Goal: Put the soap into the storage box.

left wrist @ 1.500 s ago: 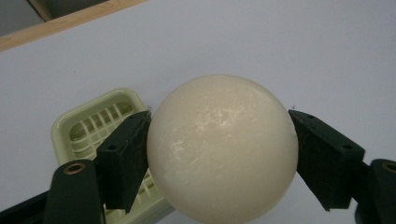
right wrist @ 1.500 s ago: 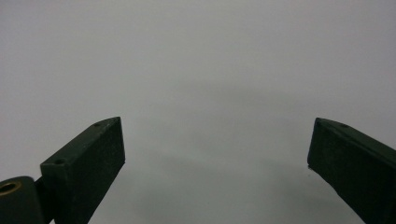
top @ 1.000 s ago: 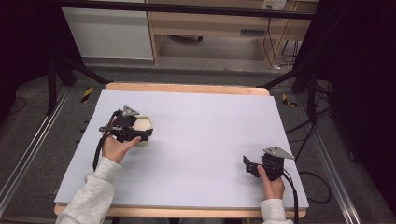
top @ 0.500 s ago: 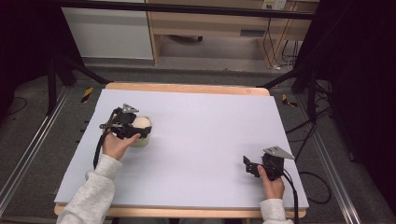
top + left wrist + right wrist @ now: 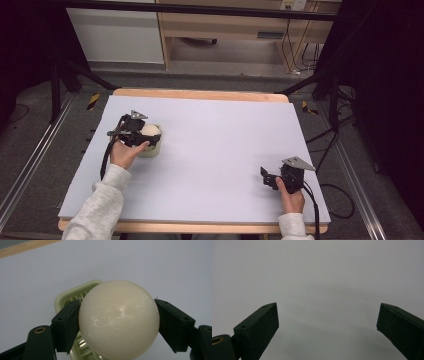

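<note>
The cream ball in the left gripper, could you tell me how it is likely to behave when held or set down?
The cream ball looks smooth and glossy, so it may slip between the left gripper's flat fingers. Being round, it would probably roll if released on the flat table. It keeps its shape under the grip, suggesting it is fairly stiff.

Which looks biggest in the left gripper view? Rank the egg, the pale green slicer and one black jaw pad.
1. egg, though it is nearest the camera
2. pale green slicer, largely hidden behind the egg, so its rank is unsure
3. jaw pad
</note>
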The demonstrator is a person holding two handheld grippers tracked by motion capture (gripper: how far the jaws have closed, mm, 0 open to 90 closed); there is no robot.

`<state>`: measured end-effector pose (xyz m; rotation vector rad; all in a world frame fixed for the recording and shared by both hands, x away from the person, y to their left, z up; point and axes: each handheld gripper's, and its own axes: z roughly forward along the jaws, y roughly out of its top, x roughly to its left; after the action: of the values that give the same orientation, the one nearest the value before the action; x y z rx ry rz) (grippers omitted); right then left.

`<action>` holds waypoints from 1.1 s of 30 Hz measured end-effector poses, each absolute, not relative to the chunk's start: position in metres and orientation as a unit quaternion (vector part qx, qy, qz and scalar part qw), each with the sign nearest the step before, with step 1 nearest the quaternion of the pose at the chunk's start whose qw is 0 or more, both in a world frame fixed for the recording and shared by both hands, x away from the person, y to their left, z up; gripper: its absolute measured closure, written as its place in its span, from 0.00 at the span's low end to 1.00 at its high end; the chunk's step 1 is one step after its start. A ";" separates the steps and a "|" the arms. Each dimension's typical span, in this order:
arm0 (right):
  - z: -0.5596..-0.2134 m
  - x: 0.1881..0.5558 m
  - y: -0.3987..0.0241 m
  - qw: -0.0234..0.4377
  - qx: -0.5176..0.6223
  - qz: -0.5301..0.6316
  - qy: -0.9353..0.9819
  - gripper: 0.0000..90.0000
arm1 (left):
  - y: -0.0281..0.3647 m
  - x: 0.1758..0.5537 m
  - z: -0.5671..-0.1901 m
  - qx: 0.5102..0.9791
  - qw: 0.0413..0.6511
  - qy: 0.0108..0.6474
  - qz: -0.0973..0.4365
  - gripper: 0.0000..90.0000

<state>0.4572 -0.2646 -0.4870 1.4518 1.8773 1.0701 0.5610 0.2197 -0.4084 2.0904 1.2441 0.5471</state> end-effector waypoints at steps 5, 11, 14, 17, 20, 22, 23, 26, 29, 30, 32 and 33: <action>-0.487 0.457 -0.265 0.266 0.537 0.396 0.695 0.05 | 0.222 0.565 -0.415 0.796 0.307 0.480 0.206 0.27; -0.487 0.457 -0.265 0.267 0.537 0.396 0.695 0.05 | 0.226 0.569 -0.422 0.795 0.297 0.488 0.202 0.27; -0.487 0.457 -0.265 0.265 0.538 0.397 0.695 0.05 | 0.228 0.570 -0.426 0.796 0.292 0.491 0.201 0.27; -0.487 0.457 -0.265 0.265 0.538 0.397 0.695 0.05 | 0.229 0.571 -0.430 0.796 0.287 0.495 0.200 0.27; -0.487 0.457 -0.265 0.266 0.538 0.396 0.695 0.05 | 0.230 0.572 -0.433 0.795 0.286 0.497 0.198 0.27; -0.487 0.457 -0.265 0.266 0.537 0.396 0.695 0.05 | 0.231 0.572 -0.434 0.796 0.285 0.497 0.197 0.27; -0.487 0.457 -0.265 0.265 0.538 0.396 0.695 0.05 | 0.231 0.572 -0.435 0.796 0.284 0.497 0.196 0.27; -0.487 0.457 -0.265 0.266 0.538 0.396 0.695 0.05 | 0.231 0.572 -0.437 0.797 0.283 0.497 0.194 0.27; -0.487 0.457 -0.265 0.266 0.537 0.396 0.695 0.05 | 0.230 0.573 -0.440 0.798 0.281 0.497 0.195 0.27; -0.487 0.457 -0.265 0.266 0.537 0.396 0.695 0.05 | 0.231 0.573 -0.440 0.798 0.281 0.497 0.194 0.27; -0.487 0.457 -0.265 0.266 0.537 0.396 0.695 0.05 | 0.231 0.573 -0.442 0.797 0.280 0.498 0.193 0.27; -0.487 0.457 -0.265 0.266 0.538 0.396 0.695 0.05 | 0.231 0.573 -0.443 0.797 0.280 0.498 0.194 0.27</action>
<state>0.4573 -0.2646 -0.4870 1.4514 1.8771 1.0698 0.5726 0.2311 -0.4426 2.1380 1.3358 0.5210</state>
